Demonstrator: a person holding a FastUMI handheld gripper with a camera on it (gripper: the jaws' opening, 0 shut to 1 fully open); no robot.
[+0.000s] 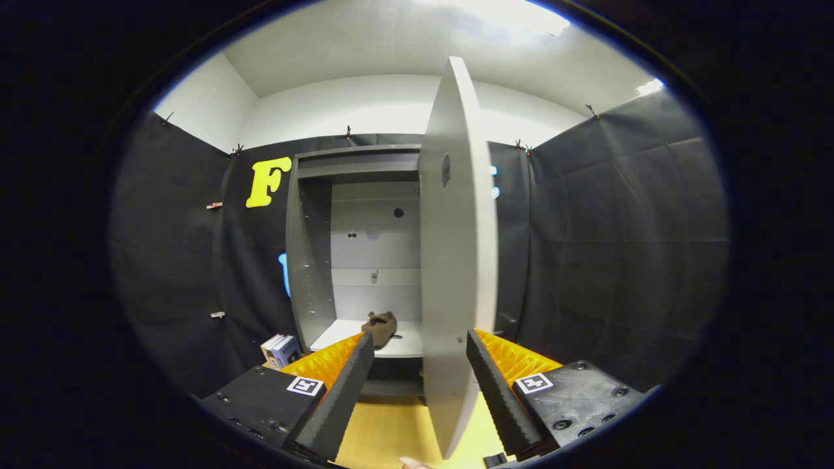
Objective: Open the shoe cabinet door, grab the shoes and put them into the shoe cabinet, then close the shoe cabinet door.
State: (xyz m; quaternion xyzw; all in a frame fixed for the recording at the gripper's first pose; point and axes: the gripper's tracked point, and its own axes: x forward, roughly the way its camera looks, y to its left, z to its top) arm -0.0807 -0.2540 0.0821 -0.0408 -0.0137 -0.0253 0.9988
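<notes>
The grey shoe cabinet (311, 260) stands against the booth wall with its door (456, 247) swung out towards me, nearly edge-on. A brown shoe (380, 326) lies on the white lower shelf (335, 337) inside. My gripper (418, 342) is open, and the door's lower part stands between its fingers. The right finger (495, 391) lies close against the door's face, while a gap separates the left finger (345, 391) from the door. The shoe sits beyond the left fingertip.
A small stack of boxes or books (281, 350) rests on the floor left of the cabinet. Yellow-brown floor (384, 430) shows below the fingers. Black cloth walls close in on both sides. A person's fingertip (414, 463) peeks in under the gripper.
</notes>
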